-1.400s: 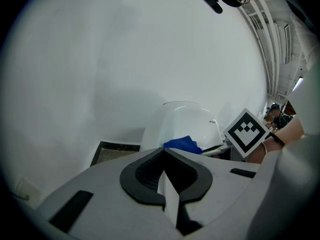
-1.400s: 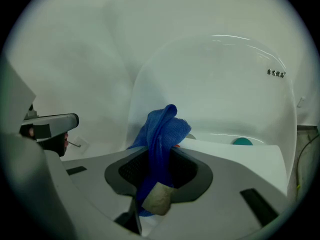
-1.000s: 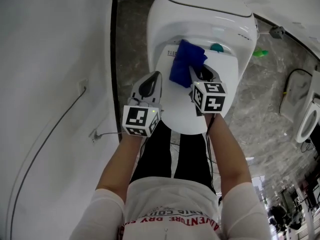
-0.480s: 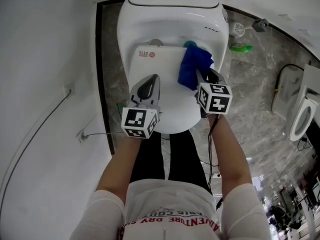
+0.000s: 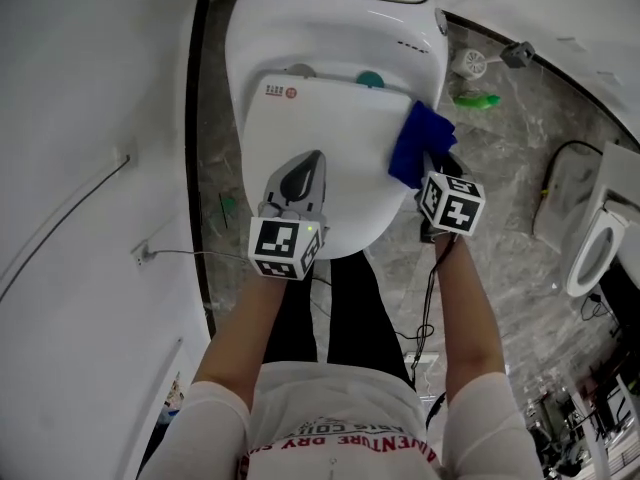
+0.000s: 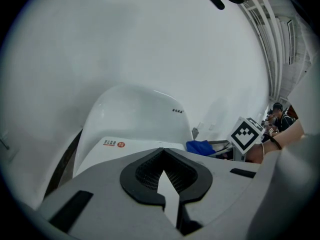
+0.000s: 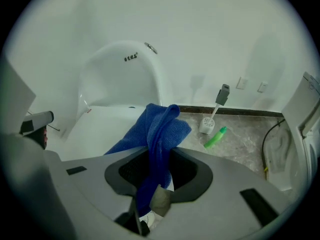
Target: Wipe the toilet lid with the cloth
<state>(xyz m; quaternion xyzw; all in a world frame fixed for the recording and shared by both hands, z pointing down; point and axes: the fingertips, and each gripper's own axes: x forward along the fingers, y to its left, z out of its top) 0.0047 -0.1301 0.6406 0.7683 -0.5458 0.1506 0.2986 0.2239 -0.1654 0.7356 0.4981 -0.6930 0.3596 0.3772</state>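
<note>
The left gripper (image 5: 312, 163) is over the near part of the toilet lid (image 5: 330, 118), its jaws together with nothing between them. To its right, the right gripper (image 5: 432, 171) is clamped on the blue cloth (image 5: 420, 138) at the lid's right edge. Farther off, a green bottle (image 5: 478, 97) lies on the floor.

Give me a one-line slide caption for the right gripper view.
Right gripper shut on the blue cloth at the edge of the toilet lid.

The shirt (image 5: 330, 398) reads "ADVENTURE"; the red label (image 5: 275, 91) on the toilet lid (image 5: 330, 123) is illegible.
</note>
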